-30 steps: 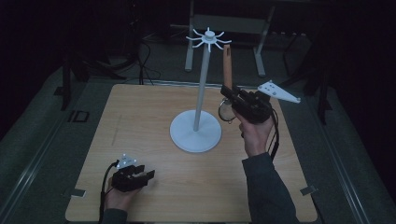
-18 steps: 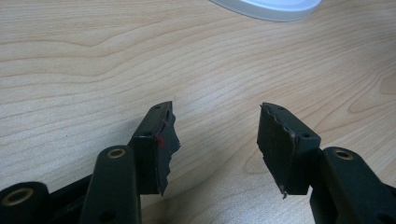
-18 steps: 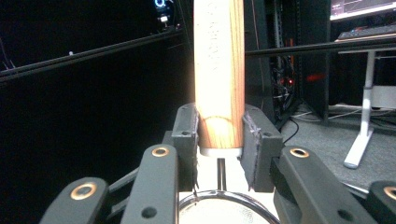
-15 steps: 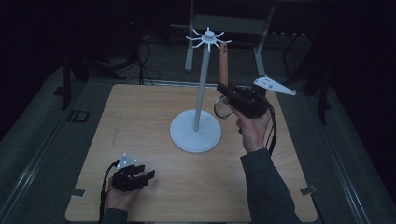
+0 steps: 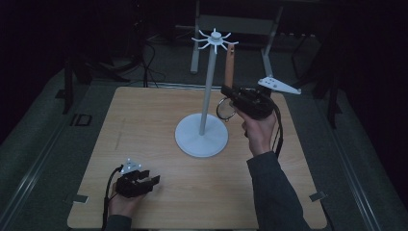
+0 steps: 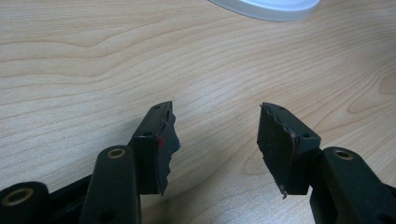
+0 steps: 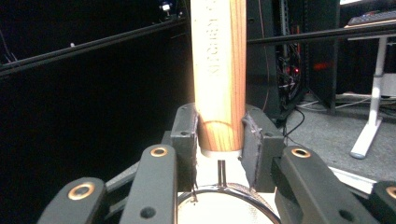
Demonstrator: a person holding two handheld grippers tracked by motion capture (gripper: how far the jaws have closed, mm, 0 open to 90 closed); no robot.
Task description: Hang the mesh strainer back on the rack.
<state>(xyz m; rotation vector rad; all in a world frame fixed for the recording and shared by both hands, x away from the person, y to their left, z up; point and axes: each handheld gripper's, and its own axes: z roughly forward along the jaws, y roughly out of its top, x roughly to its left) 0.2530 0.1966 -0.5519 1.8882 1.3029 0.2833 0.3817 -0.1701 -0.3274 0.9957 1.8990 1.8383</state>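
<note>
My right gripper (image 5: 230, 98) is still clamped on the one wooden-handled round strainer (image 5: 229, 67), though its jaws have just eased apart a little. The strainer hangs at the far right hook of the single white metal rack (image 5: 208, 77). If its loop has missed the hook, it will fall onto the light wooden table (image 5: 144, 125). My left gripper (image 5: 153, 180), jaws apart and empty, rests near left.

The stand (image 5: 202, 137) sits mid-table (image 5: 144, 120); a strainer (image 5: 228, 72) hangs right of its pole.
</note>
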